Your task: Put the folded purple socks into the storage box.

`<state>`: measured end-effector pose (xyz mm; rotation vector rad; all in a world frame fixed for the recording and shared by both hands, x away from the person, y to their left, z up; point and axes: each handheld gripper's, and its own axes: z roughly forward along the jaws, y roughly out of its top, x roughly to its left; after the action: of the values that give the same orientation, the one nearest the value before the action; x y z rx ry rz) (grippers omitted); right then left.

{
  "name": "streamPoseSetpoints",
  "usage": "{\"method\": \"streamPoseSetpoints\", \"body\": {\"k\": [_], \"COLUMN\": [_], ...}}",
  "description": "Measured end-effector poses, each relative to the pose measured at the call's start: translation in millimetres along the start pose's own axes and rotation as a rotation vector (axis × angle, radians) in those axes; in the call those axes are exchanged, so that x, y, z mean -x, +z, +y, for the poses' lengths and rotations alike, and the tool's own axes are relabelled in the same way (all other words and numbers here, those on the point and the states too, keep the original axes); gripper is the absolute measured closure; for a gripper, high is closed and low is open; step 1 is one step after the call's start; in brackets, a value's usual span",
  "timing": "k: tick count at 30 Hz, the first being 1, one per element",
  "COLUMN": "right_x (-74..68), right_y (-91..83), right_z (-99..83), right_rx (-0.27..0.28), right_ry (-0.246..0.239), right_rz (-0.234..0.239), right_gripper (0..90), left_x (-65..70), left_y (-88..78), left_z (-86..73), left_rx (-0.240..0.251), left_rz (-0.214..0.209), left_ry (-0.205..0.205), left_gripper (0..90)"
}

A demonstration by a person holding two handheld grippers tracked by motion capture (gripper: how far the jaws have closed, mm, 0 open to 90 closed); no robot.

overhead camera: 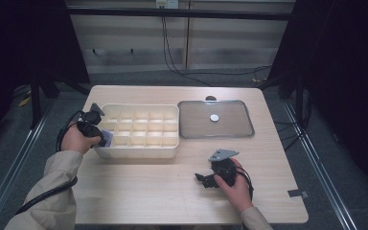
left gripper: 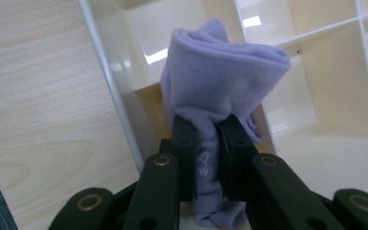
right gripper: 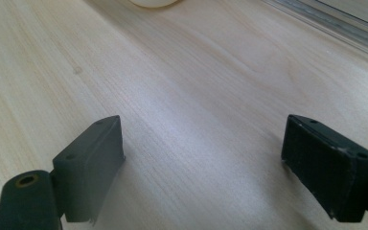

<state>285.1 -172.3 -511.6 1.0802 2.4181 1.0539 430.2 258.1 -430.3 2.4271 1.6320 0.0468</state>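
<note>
A rolled lilac sock (left gripper: 220, 81) is pinched between the jaws of my left gripper (left gripper: 207, 143), which is shut on it. The sock hangs over the left end of a cream divided organiser box (overhead camera: 139, 127), just inside its wall (left gripper: 120, 105). In the high view the left gripper (overhead camera: 100, 136) sits at the box's near-left corner with the sock (overhead camera: 106, 137) showing as a pale patch. My right gripper (overhead camera: 202, 179) rests low over the bare table near the front right. Its jaws stand wide apart (right gripper: 203, 153) with nothing between them.
A clear lid (overhead camera: 215, 119) with a round white knob lies flat on the table right of the box. The wooden table (overhead camera: 148, 182) has room along its front. Cables trail from both grippers; dark floor and rails flank the table.
</note>
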Motion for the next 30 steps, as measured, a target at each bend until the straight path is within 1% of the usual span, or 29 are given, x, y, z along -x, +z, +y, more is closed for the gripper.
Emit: {"method": "streamPoseSetpoints", "body": {"k": [3, 5, 7, 15, 16, 19, 21, 23, 26, 30], "right_x": [0.0, -0.1, -0.1, -0.7, -0.8, -0.7, -0.8, -0.8, -0.8, -0.9], "right_y": [0.0, 0.0, 0.1, -0.2, -0.3, -0.2, -0.2, -0.3, -0.3, -0.2], "right_z": [0.0, 0.0, 0.1, 0.1, 0.1, 0.1, 0.1, 0.1, 0.2, 0.2], "right_rx": [0.0, -0.001, 0.0, -0.005, -0.006, -0.005, -0.006, -0.006, -0.006, -0.005], "right_ry": [0.0, 0.002, 0.0, 0.008, 0.01, 0.009, 0.01, 0.01, 0.01, 0.013], "right_rz": [0.0, 0.0, 0.001, 0.0, 0.0, 0.0, -0.001, 0.0, 0.0, -0.001], "right_gripper": [13.9, 13.9, 13.8, 13.9, 13.8, 13.8, 13.8, 13.8, 13.8, 13.8], "left_x": [0.8, 1.1, 1.6, 1.6, 2.2, 3.2, 3.4, 3.7, 4.2, 5.3], "left_y": [1.3, 1.5, 1.6, -0.2, -0.5, -3.4, -5.0, -7.0, -10.3, -14.3], "left_z": [-0.7, -0.7, -0.6, -3.1, -3.4, -3.0, -2.8, -2.3, -1.6, -0.3], "left_rx": [0.007, 0.004, 0.0, 0.024, 0.026, 0.029, 0.032, 0.03, 0.033, 0.047], "left_rz": [0.001, 0.007, 0.011, 0.016, 0.011, 0.022, 0.021, 0.021, 0.028, 0.037], "left_ry": [-0.004, 0.008, 0.01, 0.005, -0.005, 0.006, -0.001, 0.005, 0.001, 0.0], "left_gripper": [79.1, 79.1, 79.1, 77.1, 76.7, 75.7, 75.3, 75.0, 74.4, 72.3]}}
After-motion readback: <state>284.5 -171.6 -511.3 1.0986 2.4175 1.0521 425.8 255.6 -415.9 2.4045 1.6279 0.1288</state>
